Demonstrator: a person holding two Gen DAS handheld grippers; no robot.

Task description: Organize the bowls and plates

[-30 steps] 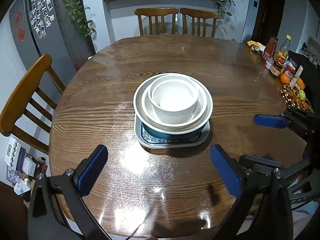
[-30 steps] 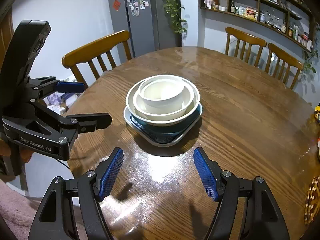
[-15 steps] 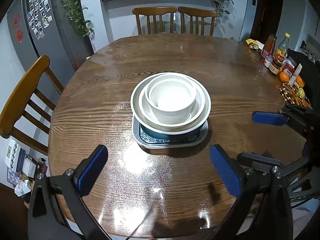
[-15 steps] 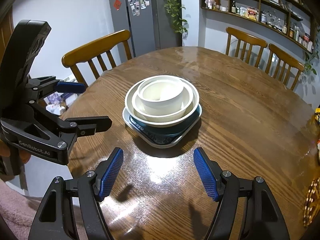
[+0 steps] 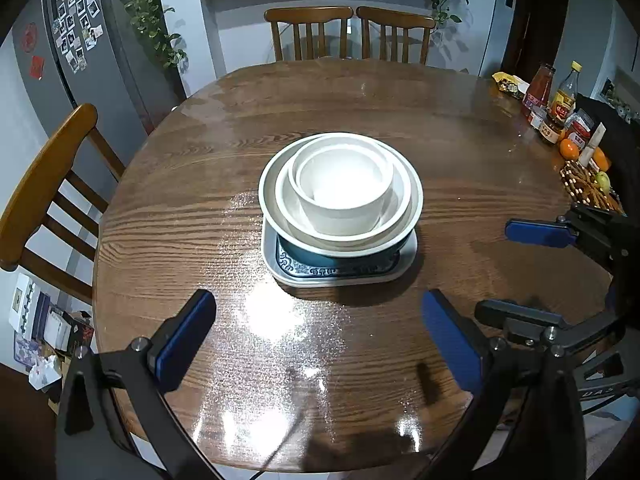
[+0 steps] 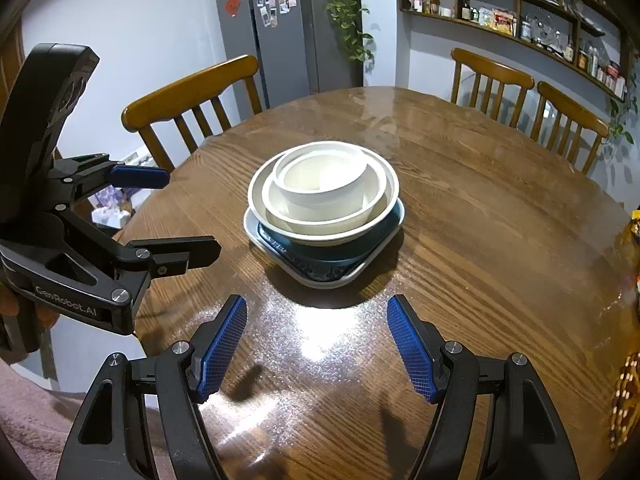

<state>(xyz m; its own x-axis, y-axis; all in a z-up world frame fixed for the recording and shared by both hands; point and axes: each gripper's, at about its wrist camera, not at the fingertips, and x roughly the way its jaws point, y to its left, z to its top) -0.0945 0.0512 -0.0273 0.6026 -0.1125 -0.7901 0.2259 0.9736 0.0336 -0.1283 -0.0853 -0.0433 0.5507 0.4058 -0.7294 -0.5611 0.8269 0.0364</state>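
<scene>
Hovering before stacked bowls (image 5: 340,192), both grippers (image 5: 316,336) (image 6: 318,344) wide.

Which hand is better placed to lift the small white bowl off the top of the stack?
Right, narrowly. The right tongs are open and centred on the small white bowl; the left tongs, also open and empty, sit slightly left of it.

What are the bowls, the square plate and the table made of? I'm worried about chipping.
Bowls: probably glazed ceramic, smooth white with a soft sheen. Square plate: likely glazed ceramic too, with a printed blue pattern. Table: wood, clear grain under a glossy finish that mirrors the light.
</scene>
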